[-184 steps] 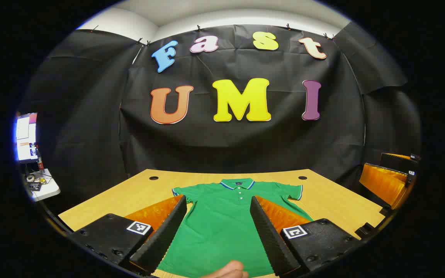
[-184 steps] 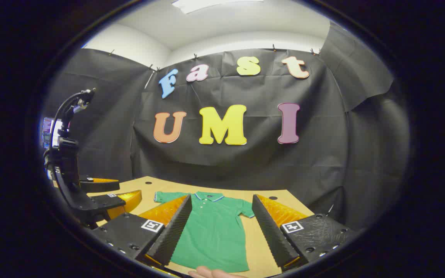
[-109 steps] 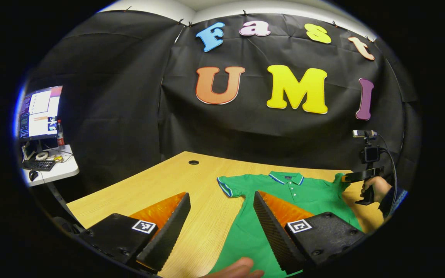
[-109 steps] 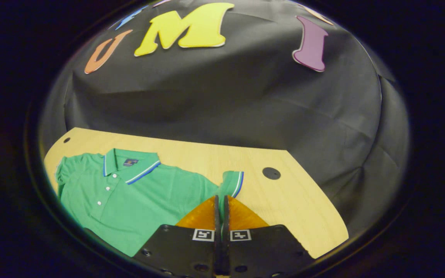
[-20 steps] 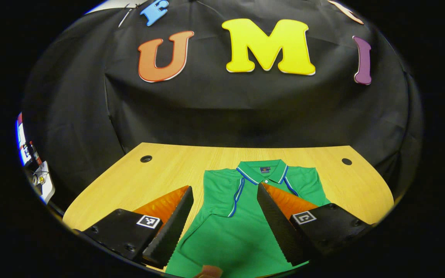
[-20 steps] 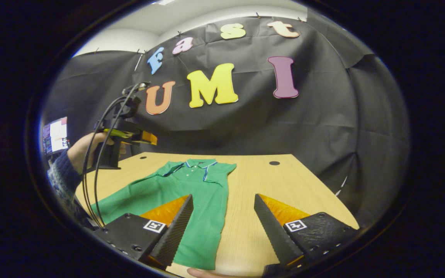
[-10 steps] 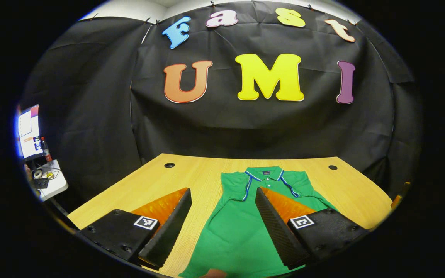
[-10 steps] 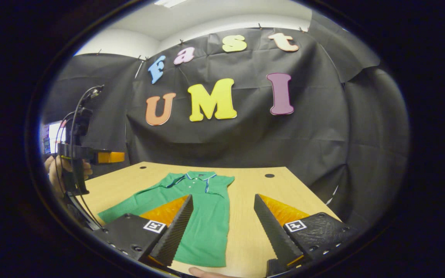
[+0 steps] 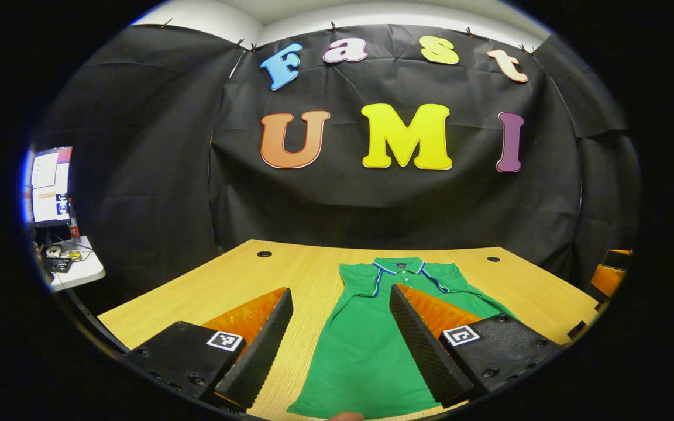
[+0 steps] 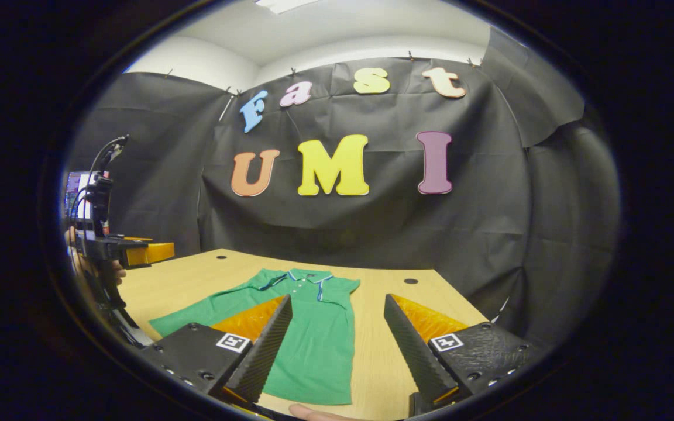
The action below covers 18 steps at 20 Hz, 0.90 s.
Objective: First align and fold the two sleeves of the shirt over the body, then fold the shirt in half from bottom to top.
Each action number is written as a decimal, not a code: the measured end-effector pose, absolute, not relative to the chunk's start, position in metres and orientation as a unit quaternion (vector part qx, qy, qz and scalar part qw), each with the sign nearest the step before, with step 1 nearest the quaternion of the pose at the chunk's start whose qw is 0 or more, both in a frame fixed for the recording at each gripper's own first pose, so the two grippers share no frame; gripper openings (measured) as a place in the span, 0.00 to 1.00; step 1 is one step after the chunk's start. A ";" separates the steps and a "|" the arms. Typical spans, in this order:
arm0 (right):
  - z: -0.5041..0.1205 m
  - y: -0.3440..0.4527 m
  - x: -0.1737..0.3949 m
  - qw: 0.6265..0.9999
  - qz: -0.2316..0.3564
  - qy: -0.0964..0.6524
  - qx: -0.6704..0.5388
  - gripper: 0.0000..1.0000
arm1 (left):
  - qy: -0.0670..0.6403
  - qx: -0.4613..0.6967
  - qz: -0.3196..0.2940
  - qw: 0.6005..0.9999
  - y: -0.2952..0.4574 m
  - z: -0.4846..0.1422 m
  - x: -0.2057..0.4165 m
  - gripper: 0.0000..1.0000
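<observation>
A green polo shirt (image 9: 366,351) lies flat on a pale wooden table (image 9: 237,286), collar toward the far wall and hem at the near edge. Both short sleeves are turned in over the chest, their striped cuffs running in two lines down from the collar (image 9: 400,266), so the shirt is a long narrow shape that widens toward the hem. The knit cloth looks smooth, with few wrinkles.

The left gripper (image 9: 340,345) hangs above the lower part of the shirt with its fingers spread wide and nothing between them; the inner faces are ribbed. The right gripper (image 10: 337,351) is likewise wide open and empty, over the shirt's right edge and the bare wood beside it. In the right gripper view the left gripper (image 10: 138,252) appears again far off at the left, held in a hand (image 10: 94,266) clear above the table.

The table has bare wood on both sides of the shirt and a strip beyond the collar, up to the black cloth wall. Two round holes (image 9: 264,254) sit near its far corners. The near edge lies just past the hem. A fingertip (image 10: 313,413) shows at the bottom of the right gripper view. A small side desk with a monitor (image 9: 49,186) stands off to the left.
</observation>
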State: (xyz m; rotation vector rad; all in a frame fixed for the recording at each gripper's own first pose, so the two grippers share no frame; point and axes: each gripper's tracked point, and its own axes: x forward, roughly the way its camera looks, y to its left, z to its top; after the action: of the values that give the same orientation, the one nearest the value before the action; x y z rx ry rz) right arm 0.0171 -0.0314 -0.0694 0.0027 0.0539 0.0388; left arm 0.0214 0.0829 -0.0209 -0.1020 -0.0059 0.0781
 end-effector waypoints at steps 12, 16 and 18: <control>-0.179 -0.035 0.020 0.990 -0.001 0.138 0.002 0.96 | 0.085 -0.039 0.025 0.995 0.086 -0.133 0.029 1.00; -0.222 -0.041 0.012 0.982 -0.005 0.186 0.009 0.96 | 0.135 -0.041 0.027 0.990 0.093 -0.179 0.020 1.00; -0.238 -0.036 0.005 0.977 0.012 0.212 0.026 0.96 | 0.157 -0.051 0.016 0.986 0.091 -0.195 0.016 1.00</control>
State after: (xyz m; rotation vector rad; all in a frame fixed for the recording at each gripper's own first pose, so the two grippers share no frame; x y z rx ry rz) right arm 0.0045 -0.0360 -0.2381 0.0523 0.4265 0.0240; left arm 0.0165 0.0906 -0.1947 -0.1034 0.3161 0.0328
